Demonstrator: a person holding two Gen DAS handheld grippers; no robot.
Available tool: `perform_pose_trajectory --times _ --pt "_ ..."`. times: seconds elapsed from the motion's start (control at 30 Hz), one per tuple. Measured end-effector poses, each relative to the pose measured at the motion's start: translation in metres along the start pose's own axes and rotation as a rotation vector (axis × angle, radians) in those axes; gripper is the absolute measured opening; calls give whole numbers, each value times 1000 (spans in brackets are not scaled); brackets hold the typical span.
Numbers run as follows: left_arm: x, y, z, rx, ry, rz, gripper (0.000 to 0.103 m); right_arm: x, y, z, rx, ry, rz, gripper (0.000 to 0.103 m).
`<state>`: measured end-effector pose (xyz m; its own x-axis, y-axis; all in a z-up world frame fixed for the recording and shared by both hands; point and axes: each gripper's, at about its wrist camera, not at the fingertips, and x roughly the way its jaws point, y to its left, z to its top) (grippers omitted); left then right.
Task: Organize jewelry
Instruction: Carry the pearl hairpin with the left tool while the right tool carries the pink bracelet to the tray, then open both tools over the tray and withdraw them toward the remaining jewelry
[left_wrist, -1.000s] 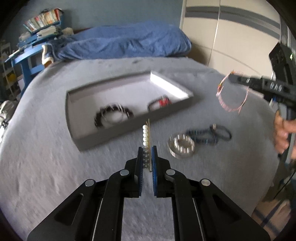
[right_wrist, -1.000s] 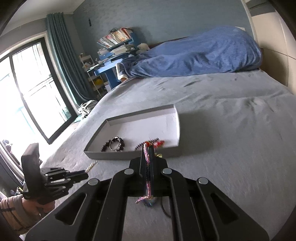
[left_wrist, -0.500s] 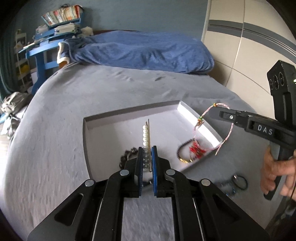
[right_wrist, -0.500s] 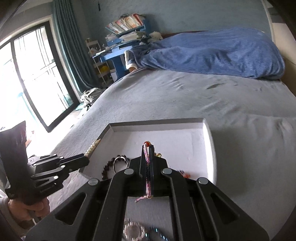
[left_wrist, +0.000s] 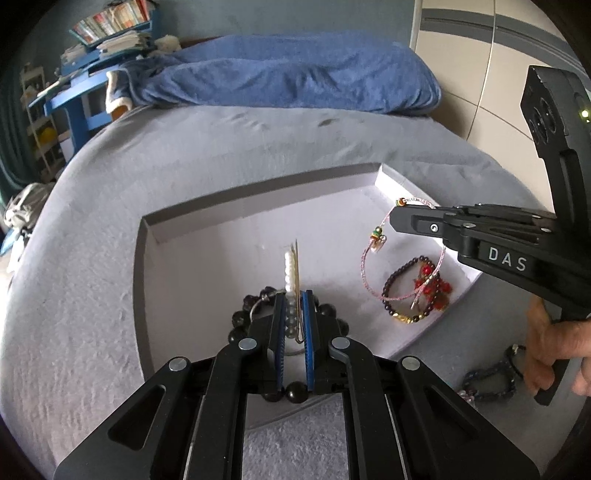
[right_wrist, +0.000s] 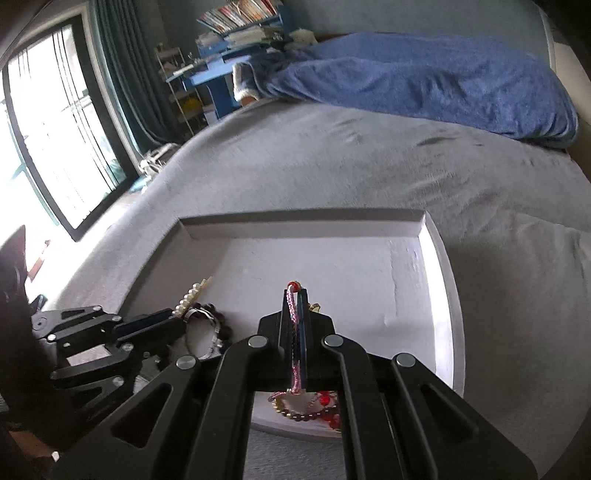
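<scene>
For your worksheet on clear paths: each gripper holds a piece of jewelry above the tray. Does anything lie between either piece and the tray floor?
Below the pearl strand lies a dark beaded bracelet; below the pink cord bracelet, a dark and red beaded bracelet. Bare tray floor lies between.

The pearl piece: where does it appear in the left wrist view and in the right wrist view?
Left wrist view: the pearl piece stands at centre, clamped in the left hand-held gripper, over the tray.
Right wrist view: the pearl piece is at lower left, sticking out of that same gripper over the tray's left edge.
Shared landmark: the dark bead bracelet lying in the tray right under it.
</scene>
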<state>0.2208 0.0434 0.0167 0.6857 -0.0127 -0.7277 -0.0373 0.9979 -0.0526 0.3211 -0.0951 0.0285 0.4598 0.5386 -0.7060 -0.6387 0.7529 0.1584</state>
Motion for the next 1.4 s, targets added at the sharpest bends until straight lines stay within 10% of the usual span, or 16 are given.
perform_pose_trajectory --times 0.13,0.27,0.37,0.7,1.4 --pt "-1 5 -2 -21 -8 18 33 -2 -2 -1 -8 -3 -21 10" --pt "-10 6 -6 -20 -36 40 71 -12 -3 -3 -13 -27 -22 40" --pt "-21 5 -11 -19 -69 42 78 -23 -3 -9 -20 -46 -15 48" --pt "-57 -12 -44 -8 -129 19 88 -81 -7 -36 -28 -161 -6 77" --pt "-78 -46 -101 26 -147 -30 90 -145 -61 -153 98 -182 -98 82"
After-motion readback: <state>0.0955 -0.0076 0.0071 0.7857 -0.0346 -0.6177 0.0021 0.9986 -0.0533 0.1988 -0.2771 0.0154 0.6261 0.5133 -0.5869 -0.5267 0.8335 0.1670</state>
